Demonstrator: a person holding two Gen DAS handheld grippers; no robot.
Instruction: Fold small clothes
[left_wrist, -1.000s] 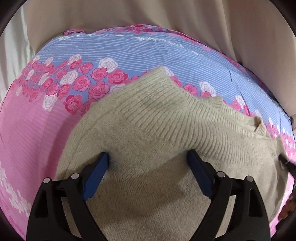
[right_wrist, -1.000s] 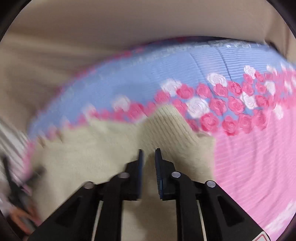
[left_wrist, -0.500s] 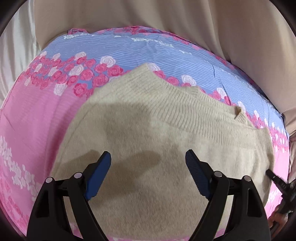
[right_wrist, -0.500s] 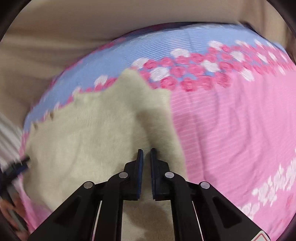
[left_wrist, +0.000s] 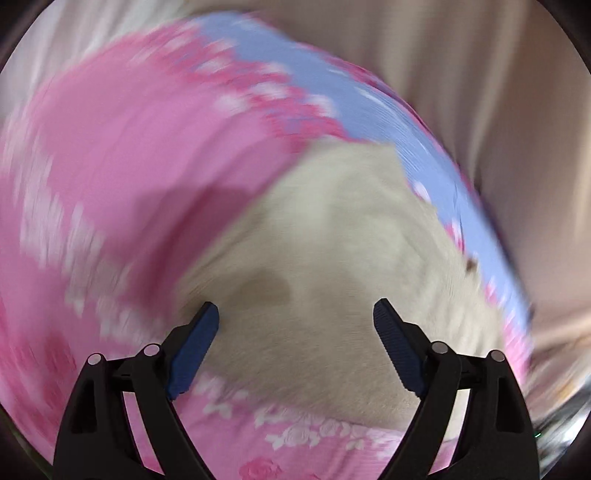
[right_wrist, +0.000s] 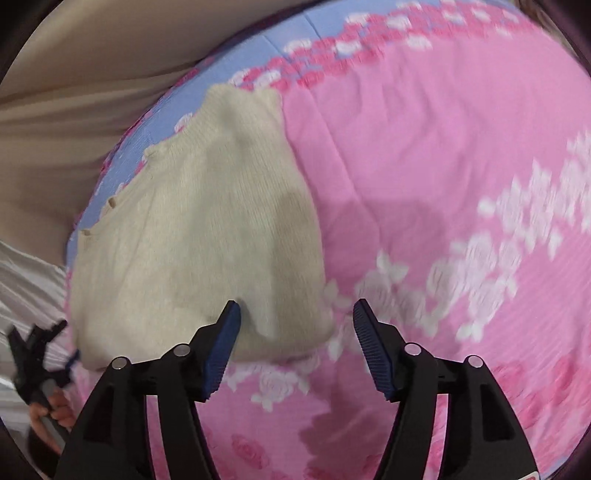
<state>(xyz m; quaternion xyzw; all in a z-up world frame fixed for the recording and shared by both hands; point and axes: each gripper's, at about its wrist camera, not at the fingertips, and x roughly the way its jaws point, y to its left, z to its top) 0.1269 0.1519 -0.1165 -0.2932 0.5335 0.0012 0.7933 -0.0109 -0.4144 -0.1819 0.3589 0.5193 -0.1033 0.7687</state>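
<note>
A: What is different now vs a moment ago?

B: The right gripper (right_wrist: 295, 325) was clenched on the near edge of the beige knit sweater (right_wrist: 192, 229), jaws almost together. Now its jaws stand wide apart and nothing is between them. So it has let the cloth go.

A: And the left gripper (left_wrist: 295, 325)?

B: Spread wide too, same as before, holding nothing. Its view is very blurred, so I think it swings away fast. In the right view I see it small at the left border (right_wrist: 37, 350), beside the sweater, not on it.

A: Where is the sweater?

B: It lies flat on the pink and blue floral bedspread (right_wrist: 424, 166), near the blue band at the far side. Its near right corner sits just in front of the right gripper's left finger (right_wrist: 221, 343). It looks like a compact folded shape, but how many layers, I cannot tell.

A: Meaning for the task?

B: IMO one fold is just put down and released. Both tools are free, so the next step is prob. a new grasp for another fold, or to smooth it. Risk: the soft knit may spring open a bit w/o pressure.
</note>
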